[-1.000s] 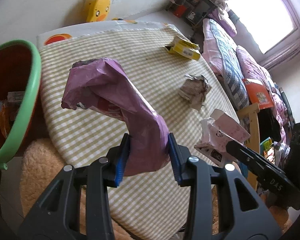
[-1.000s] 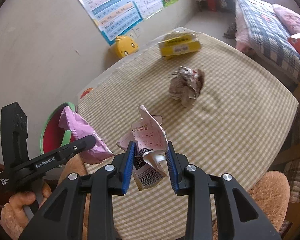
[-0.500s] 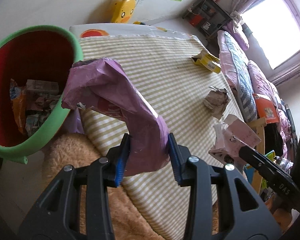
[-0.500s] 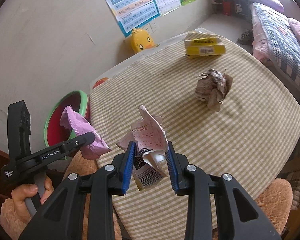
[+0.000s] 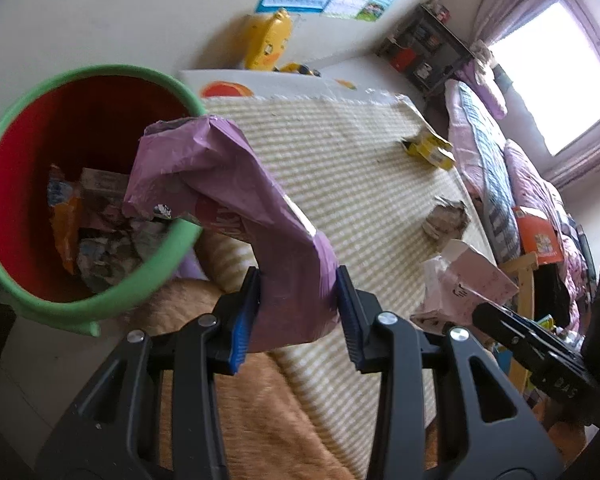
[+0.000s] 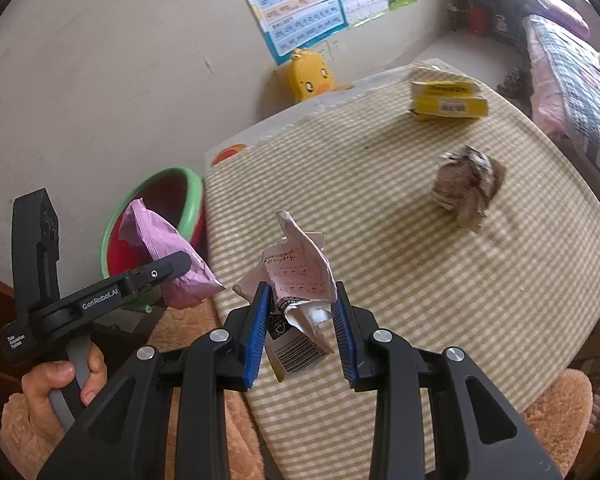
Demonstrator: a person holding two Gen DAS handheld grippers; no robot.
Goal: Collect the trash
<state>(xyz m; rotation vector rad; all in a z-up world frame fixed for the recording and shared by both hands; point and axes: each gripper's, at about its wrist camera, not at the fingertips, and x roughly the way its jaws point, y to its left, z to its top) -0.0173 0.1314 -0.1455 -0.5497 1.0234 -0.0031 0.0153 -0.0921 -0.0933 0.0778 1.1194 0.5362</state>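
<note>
Left gripper [image 5: 298, 312] clamps one crumpled purple wrapper [image 5: 236, 208]; its long axis runs from the jaws toward 11 o'clock, the free end over the rim of one green-rimmed red bin [image 5: 16, 128] holding trash. Right gripper [image 6: 300, 328] clamps one torn pink carton [image 6: 296, 280], pointing toward 12 o'clock above the checked table [image 6: 420, 280]. Two items lie on the table: one crumpled paper ball [image 6: 466, 188] at 2 o'clock, one yellow box [image 6: 448, 100] at 1 o'clock.
</note>
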